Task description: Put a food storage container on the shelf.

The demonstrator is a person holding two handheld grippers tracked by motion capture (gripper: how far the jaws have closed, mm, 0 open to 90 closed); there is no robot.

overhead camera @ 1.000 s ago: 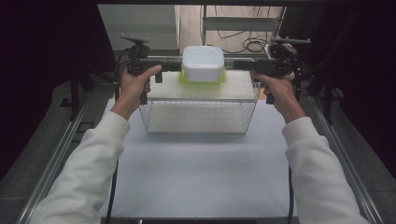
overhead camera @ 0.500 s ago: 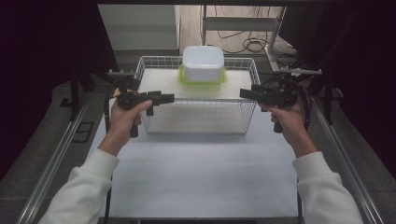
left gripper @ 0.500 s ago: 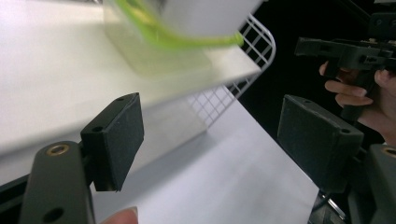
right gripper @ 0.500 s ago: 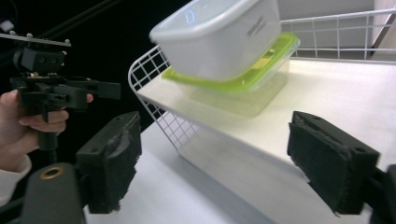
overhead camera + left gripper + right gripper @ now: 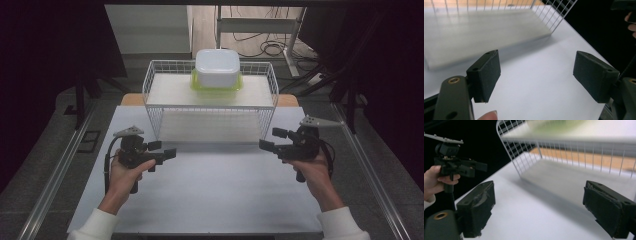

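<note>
White wire basket [image 5: 210,107] upside down at upper centre of the high view, on the white bench [image 5: 210,185]. On its top, a white tub [image 5: 216,67] on a yellow-green lid [image 5: 216,86]. Left gripper [image 5: 166,151] at lower left, jaws spread, nothing between them, pointing toward frame centre, just in front of the basket's lower left corner. Right gripper [image 5: 270,140] at lower right, jaws have just been opening and stand spread and empty, near the basket's right corner. Both apart from the basket.
</note>
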